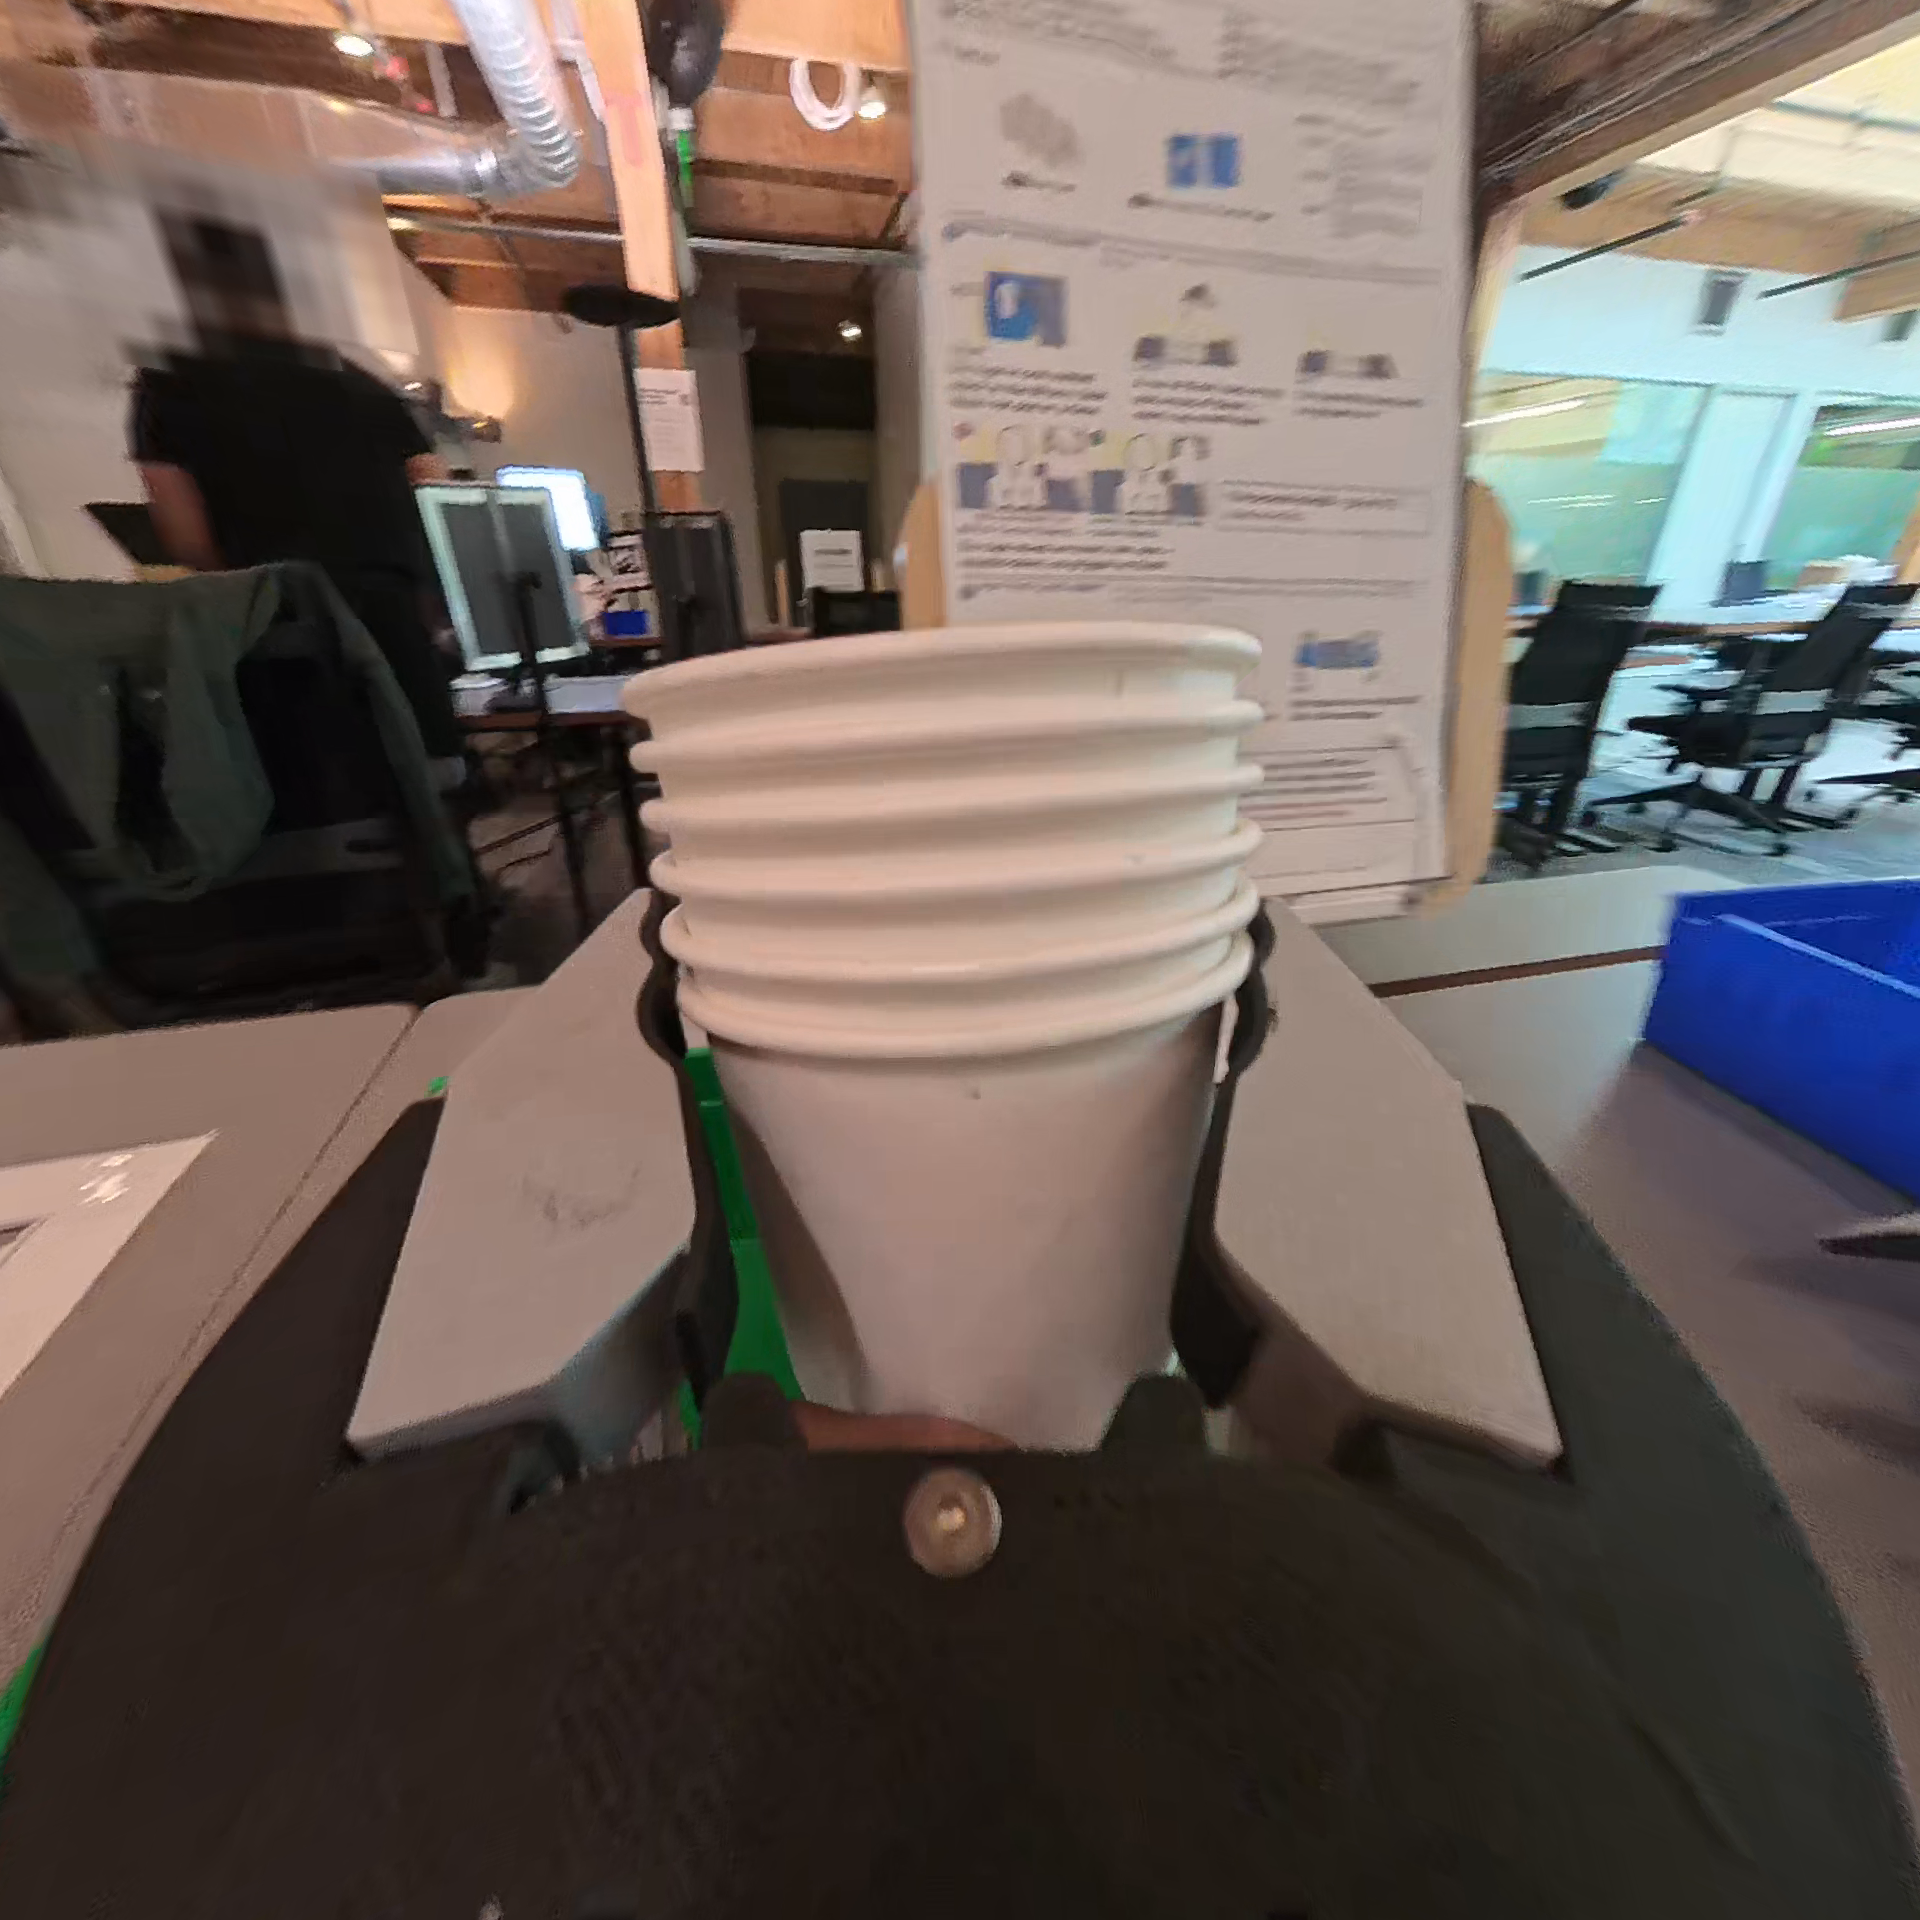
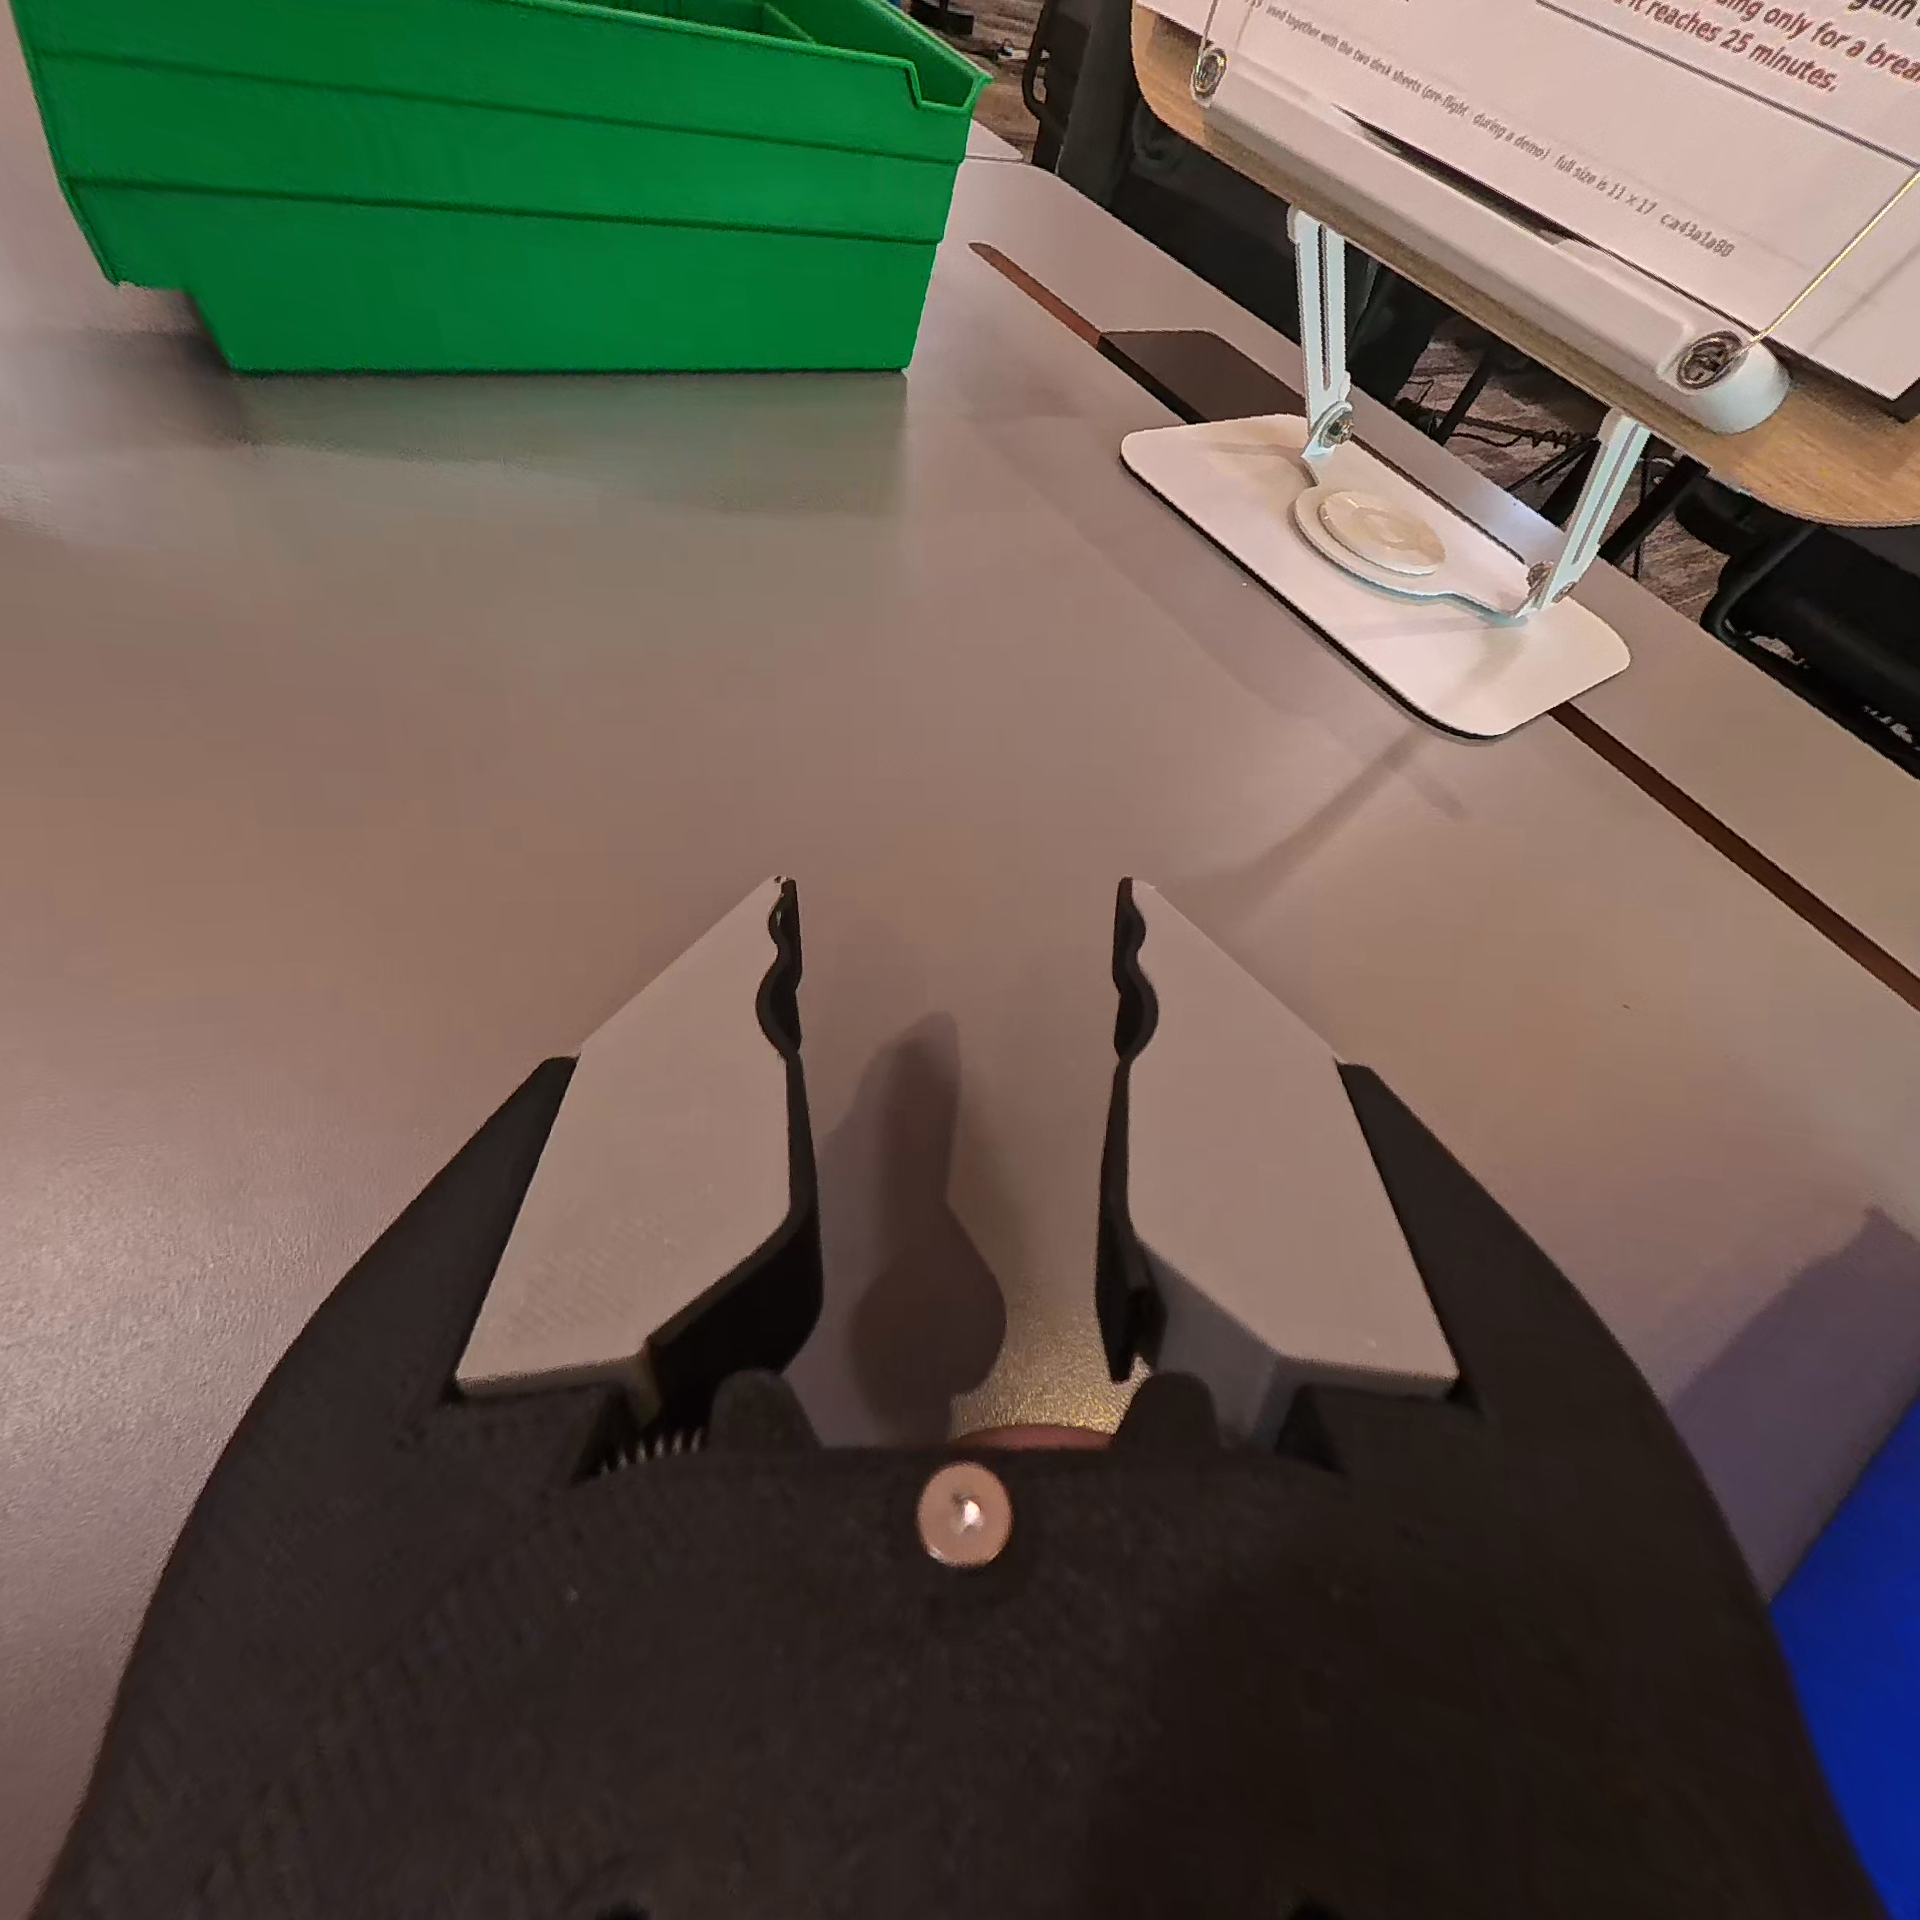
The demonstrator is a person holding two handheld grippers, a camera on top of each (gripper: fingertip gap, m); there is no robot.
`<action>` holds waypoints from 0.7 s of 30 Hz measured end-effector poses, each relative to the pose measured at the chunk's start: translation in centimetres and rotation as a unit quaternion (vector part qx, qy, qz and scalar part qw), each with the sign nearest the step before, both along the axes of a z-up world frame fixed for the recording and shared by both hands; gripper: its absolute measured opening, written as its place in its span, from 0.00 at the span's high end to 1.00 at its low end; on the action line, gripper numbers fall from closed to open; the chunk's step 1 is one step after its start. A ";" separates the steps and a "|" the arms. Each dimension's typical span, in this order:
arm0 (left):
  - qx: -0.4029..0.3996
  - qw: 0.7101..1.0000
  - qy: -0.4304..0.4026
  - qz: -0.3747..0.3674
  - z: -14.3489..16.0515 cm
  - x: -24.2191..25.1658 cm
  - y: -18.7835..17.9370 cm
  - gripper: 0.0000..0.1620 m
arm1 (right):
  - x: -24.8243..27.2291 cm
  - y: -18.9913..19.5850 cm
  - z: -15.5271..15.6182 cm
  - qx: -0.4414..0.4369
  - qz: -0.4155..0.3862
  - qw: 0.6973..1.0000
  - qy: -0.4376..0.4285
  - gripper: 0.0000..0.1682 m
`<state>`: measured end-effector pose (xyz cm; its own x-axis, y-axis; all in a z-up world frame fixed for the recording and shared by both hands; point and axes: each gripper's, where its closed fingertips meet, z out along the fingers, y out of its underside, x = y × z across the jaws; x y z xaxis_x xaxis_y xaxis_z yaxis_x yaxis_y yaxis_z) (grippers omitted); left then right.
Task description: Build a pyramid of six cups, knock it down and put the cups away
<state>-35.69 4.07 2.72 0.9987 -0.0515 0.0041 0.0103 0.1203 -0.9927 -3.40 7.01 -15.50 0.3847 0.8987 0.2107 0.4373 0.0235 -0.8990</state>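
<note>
- Left claw [image 1: 956,997] grips the cup stack [image 1: 951,997] upright between its fingers, rims above the tips.
- Right claw [image 2: 956,935] gapes half-open, empty, green bin [image 2: 499,208] ahead-left.

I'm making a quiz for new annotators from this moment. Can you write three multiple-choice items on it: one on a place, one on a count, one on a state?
1. Where is the stack of white cups?
A. in the green bin
B. between the fingers of the left tool
C. on the table

2. How many cup rims show in the stack?
A. three
B. six
C. nine

3. What state is the right tool in?
A. open and empty
B. shut on a cup
C. shut on the stand

Key:
1 B, the left tool grips the lowest cup's sides.
2 B, six rims sit nested one above another.
3 A, only bare grey table shows in its gap; the green bin lies beyond.
</note>
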 end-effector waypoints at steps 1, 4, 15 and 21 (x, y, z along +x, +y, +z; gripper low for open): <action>0.008 1.000 0.001 -0.026 0.9 1.6 -0.3 0.34 | 0.0 0.0 0.0 0.000 0.000 1.000 0.001 0.66; 0.035 0.990 -0.013 -0.134 2.9 7.8 -1.1 0.35 | 0.0 0.0 0.1 -0.001 0.000 1.000 0.004 0.66; -0.004 0.854 -0.081 -0.514 -3.8 31.6 -3.0 0.35 | 0.3 -1.1 3.7 -0.034 0.033 0.993 0.109 0.68; -0.065 0.847 -0.040 -0.526 -9.1 34.1 -2.9 0.34 | 0.9 -1.8 6.1 -0.034 0.051 0.984 0.166 0.80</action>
<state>-1.59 1.14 -6.36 0.3967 -0.9066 0.1437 0.1111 -0.1079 -0.9879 -2.47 5.22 -9.36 0.3302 0.9435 0.0269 0.1182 -0.0131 -0.9929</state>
